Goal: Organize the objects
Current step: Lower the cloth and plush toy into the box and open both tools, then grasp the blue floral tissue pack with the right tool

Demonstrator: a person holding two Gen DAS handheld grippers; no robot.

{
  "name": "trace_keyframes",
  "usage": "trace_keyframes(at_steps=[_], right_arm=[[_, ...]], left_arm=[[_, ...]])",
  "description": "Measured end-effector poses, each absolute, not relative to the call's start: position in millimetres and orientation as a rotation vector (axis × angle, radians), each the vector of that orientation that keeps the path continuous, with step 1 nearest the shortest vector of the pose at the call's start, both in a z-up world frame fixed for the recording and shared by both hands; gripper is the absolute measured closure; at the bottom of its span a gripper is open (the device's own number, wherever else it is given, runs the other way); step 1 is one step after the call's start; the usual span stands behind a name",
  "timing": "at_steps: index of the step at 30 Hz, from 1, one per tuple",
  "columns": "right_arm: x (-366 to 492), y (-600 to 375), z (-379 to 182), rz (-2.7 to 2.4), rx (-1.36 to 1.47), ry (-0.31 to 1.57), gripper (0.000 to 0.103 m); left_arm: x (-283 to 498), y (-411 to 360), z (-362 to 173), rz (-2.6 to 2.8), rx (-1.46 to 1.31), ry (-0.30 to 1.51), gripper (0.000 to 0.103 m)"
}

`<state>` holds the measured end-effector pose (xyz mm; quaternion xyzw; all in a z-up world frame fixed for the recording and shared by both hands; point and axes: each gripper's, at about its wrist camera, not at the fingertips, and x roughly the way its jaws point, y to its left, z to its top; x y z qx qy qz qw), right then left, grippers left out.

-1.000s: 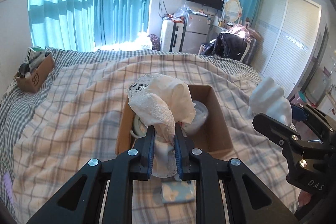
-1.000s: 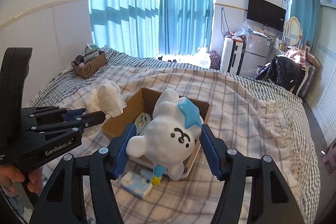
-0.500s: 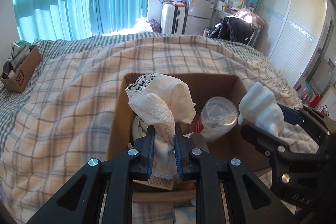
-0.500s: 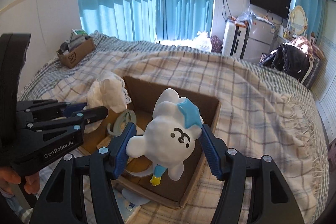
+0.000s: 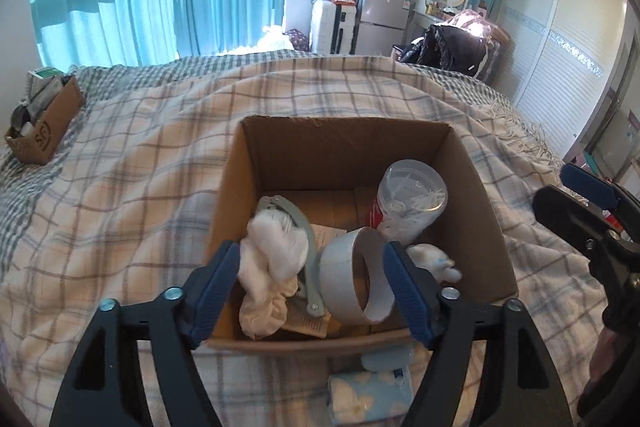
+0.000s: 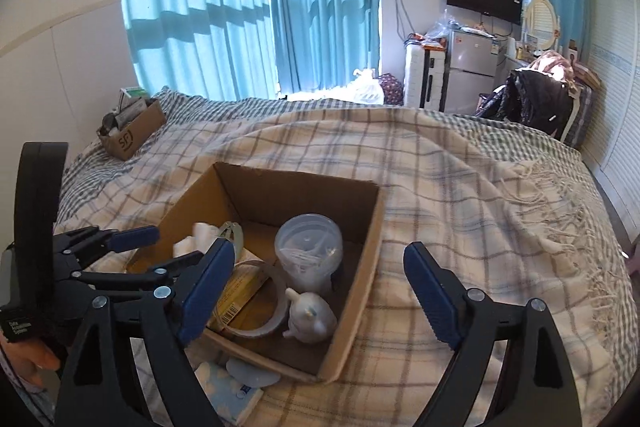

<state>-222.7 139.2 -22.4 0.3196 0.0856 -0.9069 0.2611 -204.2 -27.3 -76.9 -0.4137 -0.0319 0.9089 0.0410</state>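
An open cardboard box [image 5: 348, 143] [image 6: 372, 223] sits on the plaid bed. Inside lie a white lace cloth [image 5: 268, 267] [image 6: 188, 239], a tape roll [image 5: 352, 275] [image 6: 260, 307], a clear plastic jar [image 5: 412, 199] [image 6: 310, 247], a grey strap tool [image 5: 304, 227] and a white plush toy [image 5: 432, 261] [image 6: 310, 315]. My left gripper [image 5: 312, 287] [image 6: 152, 247] is open and empty over the box's near edge. My right gripper [image 6: 320, 291] is open and empty above the box's right side; one of its fingers [image 5: 588, 183] shows at the right in the left wrist view.
A blue-and-white tissue pack [image 5: 372, 395] [image 6: 228, 391] lies on the blanket just in front of the box. A small brown box of items [image 5: 44, 123] [image 6: 132, 135] stands at the bed's far left. The blanket's fringed edge [image 6: 560, 227] runs along the right.
Both grippers opened. The lace cloth dropped from my left gripper into the box and the plush toy dropped from my right gripper into the box.
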Motion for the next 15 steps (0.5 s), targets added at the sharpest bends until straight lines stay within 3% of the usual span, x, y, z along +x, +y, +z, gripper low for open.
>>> trace_keyframes(at_steps=[4,8,11,15], right_arm=[[-201,156,-6,-2.481,0.859,0.238,0.014],[-180,169,11,-2.506,0.834,0.234,0.01],[-160,173,19,-2.517,0.816,0.24,0.001],[-143,171,14,-2.521,0.823,0.251,0.0]], left_arm=[[-177,-39,-52,2.814,-1.203,-0.133,0.021],[-149,-52,-32,2.869,-1.146,-0.141,0.001],[-131,-65,-27,2.893,-1.144,-0.159,0.0],[-112,-81,-37,2.927,-1.18,-0.196,0.0]])
